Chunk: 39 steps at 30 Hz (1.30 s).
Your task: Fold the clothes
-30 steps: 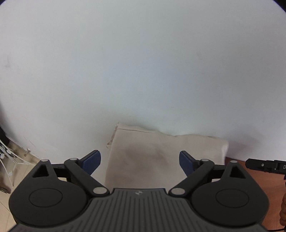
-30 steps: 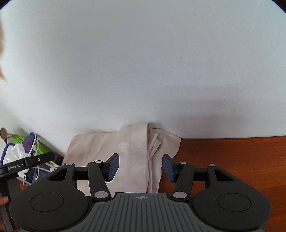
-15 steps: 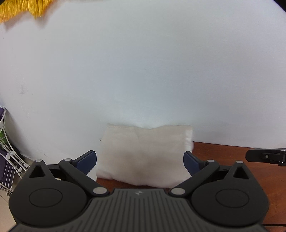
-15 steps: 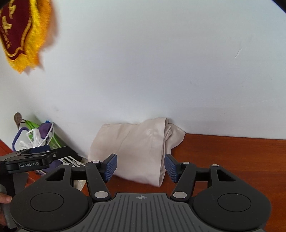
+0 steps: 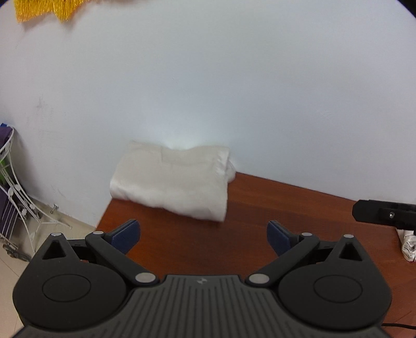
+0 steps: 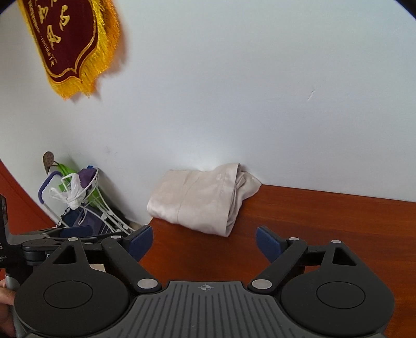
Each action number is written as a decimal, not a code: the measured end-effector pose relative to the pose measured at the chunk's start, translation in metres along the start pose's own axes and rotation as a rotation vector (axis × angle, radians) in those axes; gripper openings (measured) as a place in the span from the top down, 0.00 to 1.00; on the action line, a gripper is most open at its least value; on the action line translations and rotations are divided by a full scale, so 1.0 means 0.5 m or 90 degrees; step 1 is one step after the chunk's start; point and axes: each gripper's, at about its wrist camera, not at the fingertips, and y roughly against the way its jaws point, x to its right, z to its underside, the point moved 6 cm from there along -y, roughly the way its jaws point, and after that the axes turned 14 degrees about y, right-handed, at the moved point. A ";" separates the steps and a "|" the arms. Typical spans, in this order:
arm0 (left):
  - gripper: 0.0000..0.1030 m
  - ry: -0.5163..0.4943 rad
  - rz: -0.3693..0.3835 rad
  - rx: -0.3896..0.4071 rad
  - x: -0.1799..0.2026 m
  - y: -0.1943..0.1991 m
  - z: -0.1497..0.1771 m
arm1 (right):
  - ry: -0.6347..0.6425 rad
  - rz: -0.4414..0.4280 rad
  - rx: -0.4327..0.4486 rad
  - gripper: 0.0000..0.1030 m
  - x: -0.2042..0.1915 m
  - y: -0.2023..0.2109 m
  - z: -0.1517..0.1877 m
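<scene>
A: Wire rack (image 6: 85, 197), left of frame: contents?

B: Bags, purple cloth.

A: Folded garment (image 6: 205, 197)?

B: Frame centre, on the surface (image 6: 325, 223) at the wall.

A: Jaws?

B: Left gripper (image 5: 202, 235): spread, empty. Right gripper (image 6: 204, 241): opening, empty. Fetch the next garment wide-jawed, clear of the fold.

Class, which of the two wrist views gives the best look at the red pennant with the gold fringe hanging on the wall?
The right wrist view: the pennant shows there with its dark red field, gold characters and fringed lower edge at upper left. The left wrist view catches only a strip of its gold fringe along the top edge.
</scene>
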 end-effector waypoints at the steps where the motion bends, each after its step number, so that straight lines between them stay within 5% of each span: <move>1: 0.00 -0.001 -0.007 -0.002 0.012 0.009 0.018 | 0.006 -0.002 0.001 0.13 0.003 0.017 0.006; 11: 0.00 0.011 -0.024 0.029 0.144 0.086 0.153 | 0.064 -0.043 0.015 0.00 0.056 0.187 0.087; 22: 0.00 0.009 -0.127 0.071 0.292 0.164 0.299 | 0.111 -0.026 0.008 0.00 0.134 0.326 0.187; 39: 0.00 0.028 -0.145 0.033 0.364 0.186 0.478 | 0.126 0.062 0.005 0.00 0.181 0.437 0.329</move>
